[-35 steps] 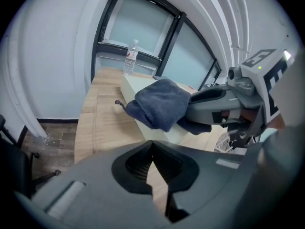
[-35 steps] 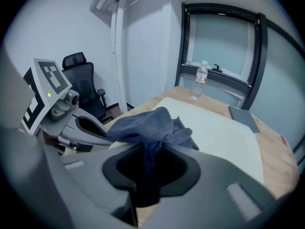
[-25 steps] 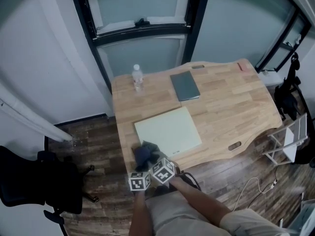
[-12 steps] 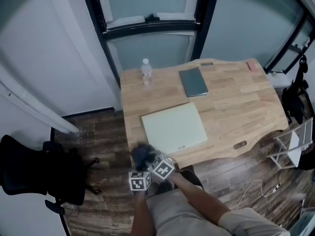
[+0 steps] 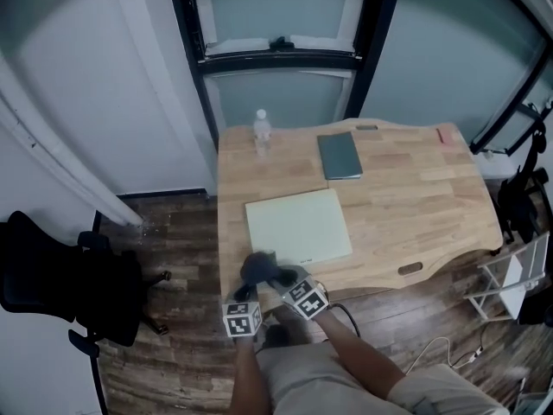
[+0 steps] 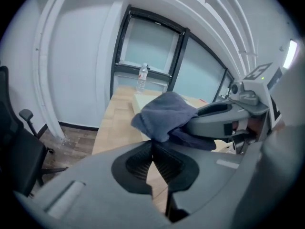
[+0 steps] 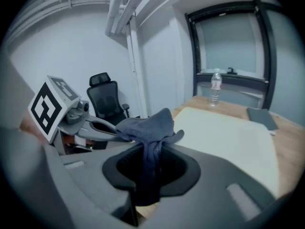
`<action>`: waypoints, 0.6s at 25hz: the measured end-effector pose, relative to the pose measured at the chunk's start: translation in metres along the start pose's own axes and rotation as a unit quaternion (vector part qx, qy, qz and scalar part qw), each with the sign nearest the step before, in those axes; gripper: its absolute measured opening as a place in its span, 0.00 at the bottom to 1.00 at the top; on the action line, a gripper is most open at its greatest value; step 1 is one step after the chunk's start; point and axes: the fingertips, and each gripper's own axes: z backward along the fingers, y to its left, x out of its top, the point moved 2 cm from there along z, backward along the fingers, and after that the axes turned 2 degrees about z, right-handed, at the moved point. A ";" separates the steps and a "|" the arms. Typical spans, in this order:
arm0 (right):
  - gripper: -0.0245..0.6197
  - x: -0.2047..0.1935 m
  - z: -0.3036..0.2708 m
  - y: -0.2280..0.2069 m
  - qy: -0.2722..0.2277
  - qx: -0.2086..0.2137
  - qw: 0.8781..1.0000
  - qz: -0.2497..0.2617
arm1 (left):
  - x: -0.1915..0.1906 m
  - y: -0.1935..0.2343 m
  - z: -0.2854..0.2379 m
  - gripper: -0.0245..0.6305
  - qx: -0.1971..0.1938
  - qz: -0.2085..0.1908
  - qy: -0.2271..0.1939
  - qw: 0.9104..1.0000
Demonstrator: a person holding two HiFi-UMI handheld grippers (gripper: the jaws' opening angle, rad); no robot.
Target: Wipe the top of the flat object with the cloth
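Note:
A pale green flat board [image 5: 298,226] lies on the wooden table [image 5: 406,206]; it shows again in the right gripper view [image 7: 224,137]. A dark blue cloth [image 5: 262,268] hangs bunched at the table's front edge, just short of the board's near left corner. Both grippers pinch it. My left gripper [image 5: 251,289] is shut on one end of the cloth [image 6: 164,113]. My right gripper [image 5: 282,280] is shut on the other end, and the cloth [image 7: 148,128] drapes down between its jaws. The two grippers sit close together, angled toward each other.
A water bottle [image 5: 261,131] stands at the table's far left. A grey notebook [image 5: 339,156] lies behind the board. A small pink item [image 5: 445,135] sits at the far right corner. A black office chair [image 5: 52,284] stands on the floor to the left; a white rack [image 5: 517,275] stands to the right.
The grippers and cloth have edged from just off the table's front onto its front edge. The right gripper's cube has shifted a little to the right. Both grips are unchanged.

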 end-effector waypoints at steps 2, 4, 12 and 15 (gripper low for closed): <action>0.16 -0.007 0.034 -0.023 -0.028 -0.060 0.998 -0.007 | 0.008 -0.019 0.005 0.05 0.008 -0.004 -0.029 1.000; 0.16 -0.017 0.065 -0.043 -0.041 -0.106 0.993 -0.023 | 0.017 -0.039 0.010 0.05 0.013 -0.012 -0.055 0.998; 0.16 -0.068 0.151 -0.080 -0.052 -0.177 0.978 -0.092 | 0.034 -0.111 0.038 0.05 0.015 -0.023 -0.124 0.992; 0.16 -0.081 0.167 -0.080 -0.052 -0.186 0.976 -0.095 | 0.027 -0.127 0.045 0.05 0.019 -0.033 -0.129 0.991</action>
